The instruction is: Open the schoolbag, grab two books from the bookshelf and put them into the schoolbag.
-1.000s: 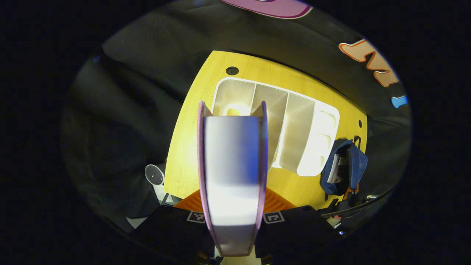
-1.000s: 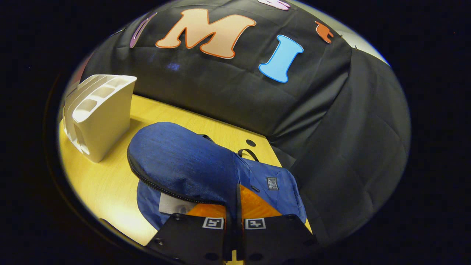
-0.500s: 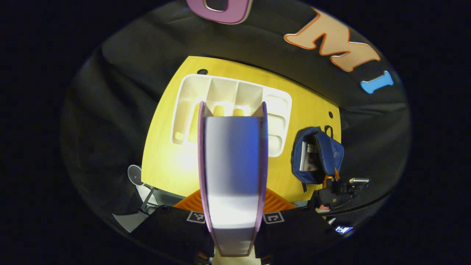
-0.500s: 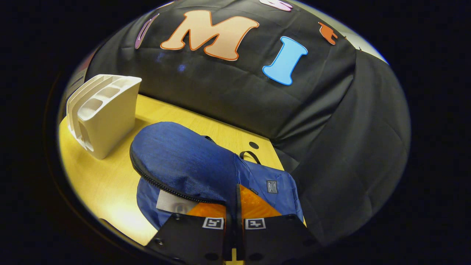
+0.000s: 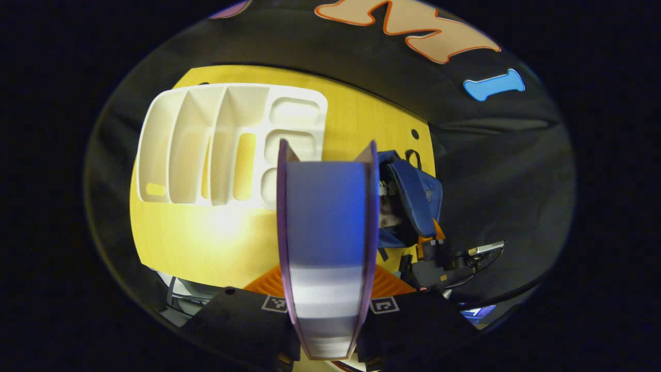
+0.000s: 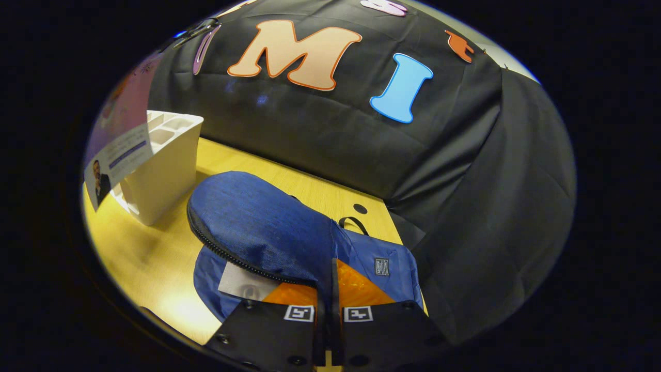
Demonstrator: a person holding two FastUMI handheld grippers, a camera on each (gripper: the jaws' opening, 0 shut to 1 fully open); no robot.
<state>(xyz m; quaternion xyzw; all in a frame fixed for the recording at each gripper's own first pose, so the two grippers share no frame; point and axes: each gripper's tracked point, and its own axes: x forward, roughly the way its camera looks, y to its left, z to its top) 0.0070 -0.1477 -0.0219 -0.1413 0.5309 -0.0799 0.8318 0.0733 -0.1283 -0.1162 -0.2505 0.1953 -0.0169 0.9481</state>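
— Where's the schoolbag (image 6: 268, 232)?
— On the yellow table; blue fabric, its zippered flap raised, a book (image 6: 242, 283) already lying inside the opening.
— And the second book (image 5: 325, 248)?
— Purple-covered, pages edge-on, up above the table; the white bookshelf (image 5: 227, 142) stands beside the bag, its slots bare.

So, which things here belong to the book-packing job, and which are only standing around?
Belong to the job:
- book, clamped in the left gripper
- schoolbag, flap pinched up by the right gripper
- book inside the bag
- white bookshelf

Only standing around:
- yellow table
- grommet hole
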